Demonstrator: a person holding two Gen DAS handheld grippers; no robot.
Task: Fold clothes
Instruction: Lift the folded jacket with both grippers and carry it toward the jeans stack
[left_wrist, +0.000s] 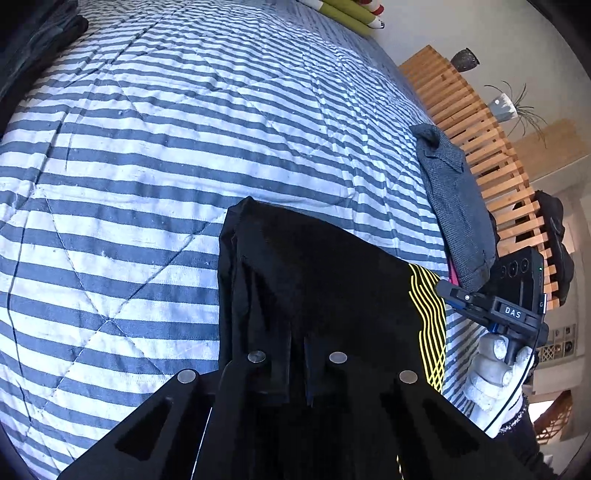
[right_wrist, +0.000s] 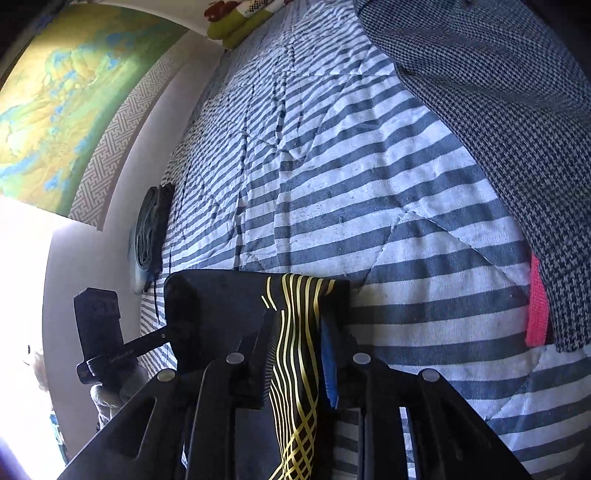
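A black garment (left_wrist: 314, 280) with a yellow line print (left_wrist: 428, 317) hangs stretched above the striped bed. My left gripper (left_wrist: 297, 369) is shut on its plain black edge, the cloth draped over the fingers. In the right wrist view the same black garment (right_wrist: 221, 306) shows its yellow print (right_wrist: 295, 350) pinched between the fingers of my right gripper (right_wrist: 295, 354), which is shut on it. The right gripper (left_wrist: 447, 290), held by a white-gloved hand (left_wrist: 487, 369), appears at the garment's right corner in the left wrist view. The left gripper's body (right_wrist: 99, 332) shows at the left in the right wrist view.
The blue-and-white striped quilt (left_wrist: 184, 147) covers the bed. A grey houndstooth garment (left_wrist: 454, 206) (right_wrist: 498, 129) lies at the right edge, a pink item (right_wrist: 537, 306) under it. Folded dark clothes (right_wrist: 151, 229) sit by the wall. A wooden slatted rail (left_wrist: 480, 140) runs beside the bed.
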